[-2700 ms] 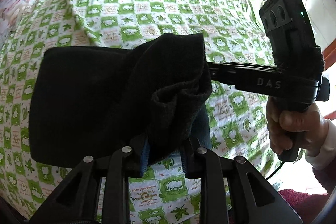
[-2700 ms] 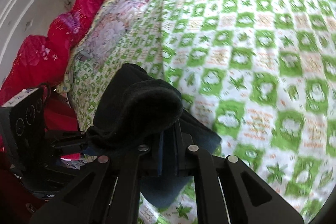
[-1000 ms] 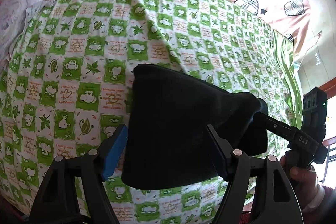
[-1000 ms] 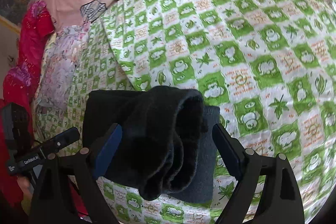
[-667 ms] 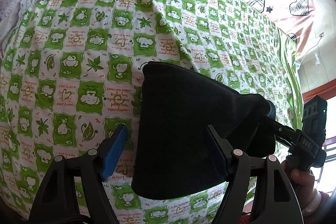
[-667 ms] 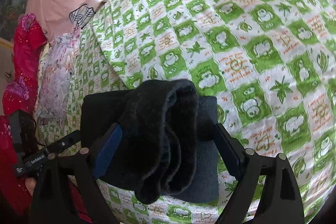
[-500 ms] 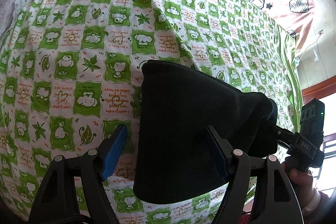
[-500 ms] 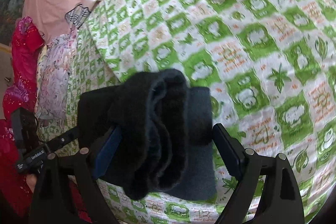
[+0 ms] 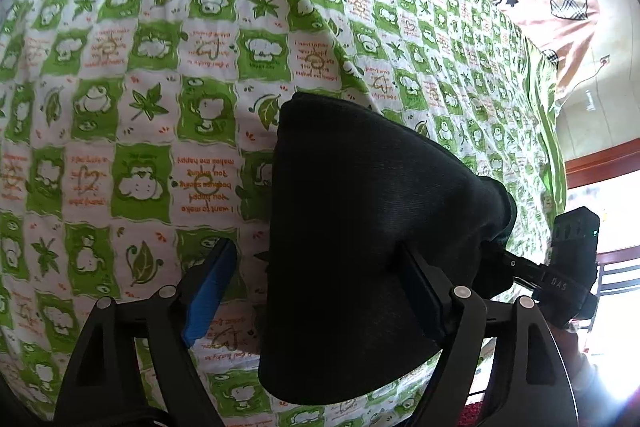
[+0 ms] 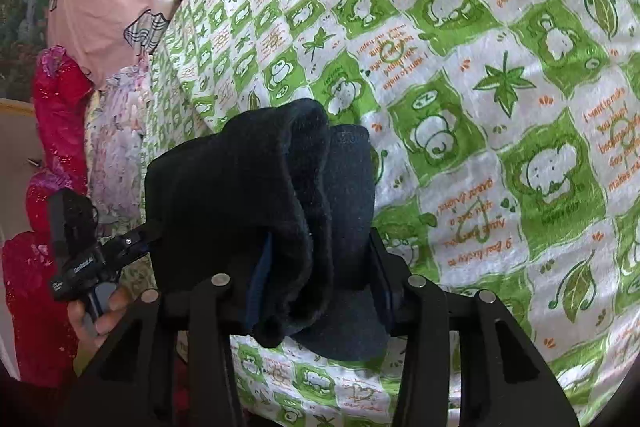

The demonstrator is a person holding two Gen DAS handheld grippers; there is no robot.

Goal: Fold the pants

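Left wrist view: folded black knit pants (image 9: 372, 235) lie on the green-and-white checked cotton bedsheet (image 9: 152, 75), bundle running away from the lens toward upper left, its near end between the fingers of the left gripper (image 9: 320, 291). Jaws opening, spread wide; blue pad (image 9: 210, 291) on the left stands clear of the cloth, right finger sits against the bundle's edge. No pinch evident. Right gripper's black handle (image 9: 568, 267) enters at the bundle's right end.

Right wrist view: right gripper (image 10: 320, 275) closing on the pants' thick rolled end (image 10: 280, 211), fuzzy pile, several layers stacked between the fingers. Pads appear to touch cloth on both sides; firm clamp not certain. Left gripper's handle (image 10: 80, 267), held by a hand (image 10: 100, 311), sits at far left.

Judgement: right hand is nearer the layered end, so it sets the next fold.
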